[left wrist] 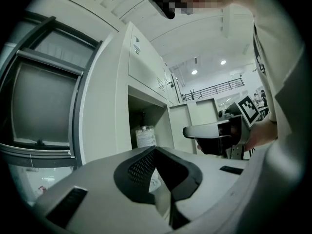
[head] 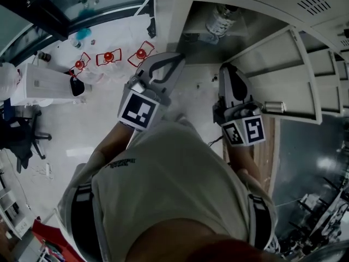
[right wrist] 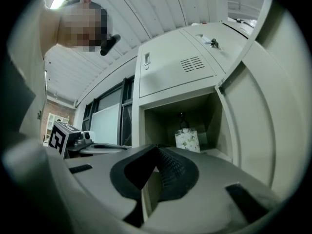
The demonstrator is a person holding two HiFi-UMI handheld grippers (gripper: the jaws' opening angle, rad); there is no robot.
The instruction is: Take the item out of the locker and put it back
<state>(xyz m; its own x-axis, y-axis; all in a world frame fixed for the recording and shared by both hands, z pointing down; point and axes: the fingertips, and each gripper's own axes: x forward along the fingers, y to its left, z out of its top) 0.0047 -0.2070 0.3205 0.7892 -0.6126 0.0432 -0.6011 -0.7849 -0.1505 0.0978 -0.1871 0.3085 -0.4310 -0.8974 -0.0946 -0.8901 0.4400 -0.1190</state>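
Note:
A small pale patterned bag (head: 220,18) with a dark handle stands inside the open locker compartment (head: 256,23). It is also in the left gripper view (left wrist: 145,136) and the right gripper view (right wrist: 187,140). My left gripper (head: 175,57) is held in front of the locker, short of the opening, jaws shut and empty (left wrist: 156,150). My right gripper (head: 226,67) hangs beside it, also outside the compartment, jaws shut with nothing between them (right wrist: 157,149). Neither gripper touches the bag.
The locker door (head: 283,75) stands swung open to the right of my right gripper. Closed locker doors (right wrist: 175,67) lie above the open compartment. On the floor to the left are a white box (head: 41,83) and red clips (head: 109,57).

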